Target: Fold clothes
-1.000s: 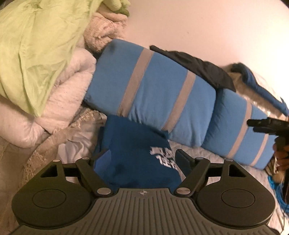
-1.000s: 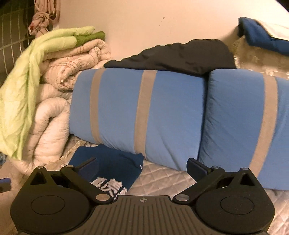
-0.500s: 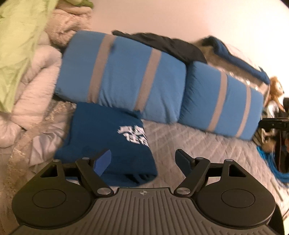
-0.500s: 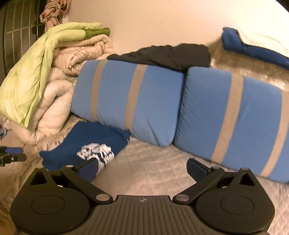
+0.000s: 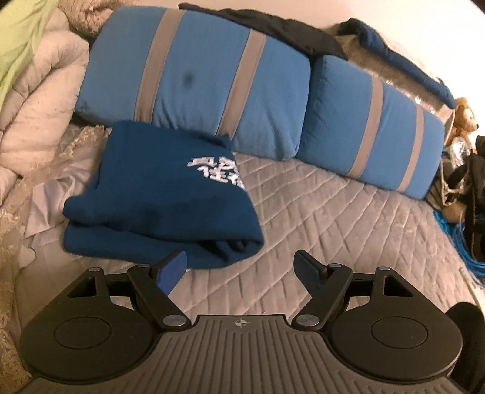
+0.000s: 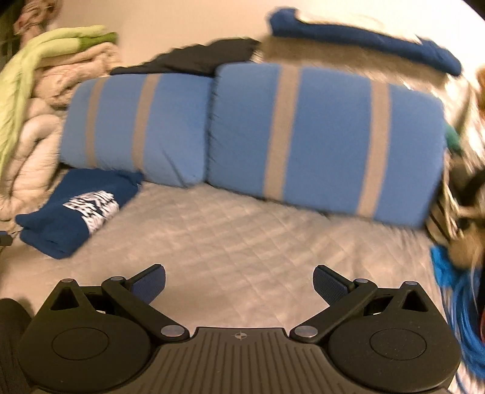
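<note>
You are working over a bed point(image 5: 333, 206) covered with a grey quilted spread, with a pale wall behind it. In the left wrist view, two light blue pillows point(image 5: 212, 85) with grey stripes lie end to end along the back of the bed, a dark garment point(image 5: 282, 27) draped across their tops. A pile of cream blankets point(image 5: 33, 100) rises at the left edge, with a green cloth point(image 5: 18, 36) on it, and a tangle of blue cord point(image 5: 460, 239) sits at the right edge. The folded navy sweatshirt point(image 5: 163, 206) with white lettering rests on the bedspread at the left, its far end against the left pillow. Your left hand-held gripper point(image 5: 239, 268) has its jaws spread wide with nothing between them; its left fingertip sits in front of the near fold of the sweatshirt, though whether it touches the cloth is unclear. In the right wrist view, which is blurred, the same bed point(image 6: 242, 242), pillows point(image 6: 327, 136) and blankets point(image 6: 39, 100) appear, and the navy sweatshirt point(image 6: 75, 209) lies far to the left, by the left pillow. Your right hand-held gripper point(image 6: 239, 285) is also wide open and empty, above bare quilt and well apart from the sweatshirt.
</note>
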Demonstrator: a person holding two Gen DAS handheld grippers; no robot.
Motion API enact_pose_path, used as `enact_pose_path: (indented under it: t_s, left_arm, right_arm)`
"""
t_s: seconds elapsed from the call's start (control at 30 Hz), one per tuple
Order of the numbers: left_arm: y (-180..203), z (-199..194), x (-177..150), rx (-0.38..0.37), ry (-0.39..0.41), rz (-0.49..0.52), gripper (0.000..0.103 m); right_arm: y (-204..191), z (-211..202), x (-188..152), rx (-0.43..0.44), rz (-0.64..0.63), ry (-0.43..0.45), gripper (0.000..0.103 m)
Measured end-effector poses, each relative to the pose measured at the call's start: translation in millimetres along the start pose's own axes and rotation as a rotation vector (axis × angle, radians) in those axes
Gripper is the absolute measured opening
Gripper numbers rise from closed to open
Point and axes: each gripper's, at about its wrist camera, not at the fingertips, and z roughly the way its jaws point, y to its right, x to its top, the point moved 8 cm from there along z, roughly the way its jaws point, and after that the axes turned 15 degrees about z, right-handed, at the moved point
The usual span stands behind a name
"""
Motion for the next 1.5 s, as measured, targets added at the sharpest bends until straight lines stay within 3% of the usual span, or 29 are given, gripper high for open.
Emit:
enact_pose_path:
  t_s: [0.3, 0.67, 0.8, 1.03, 1.5]
  left_arm:
    - [-17, 18, -21, 0.065, -0.052, 0.032, 0.078]
    - [-32, 40, -64, 0.134, -0.104, 0.088, 0.078]
    - [-36, 52, -81, 0.136, -0.139, 0.096, 0.078]
    - [-31, 60, -87, 0.159, -0.075, 0.142, 0.103]
    - [-39, 96, -63, 0.202, -0.080, 0.123, 0.103]
  right_arm:
    - [88, 1, -32, -0.106, 0.139, -0.017, 0.103]
    - [170, 35, -100, -0.264, 0.146, -0.031, 0.103]
    - [177, 42, -130, -0.319, 0.115, -0.058, 0.103]
    - [177, 41, -140, -0.327, 0.140, 0.014, 0.103]
    - [190, 61, -115, -0.328, 0.235, 0.018, 0.103]
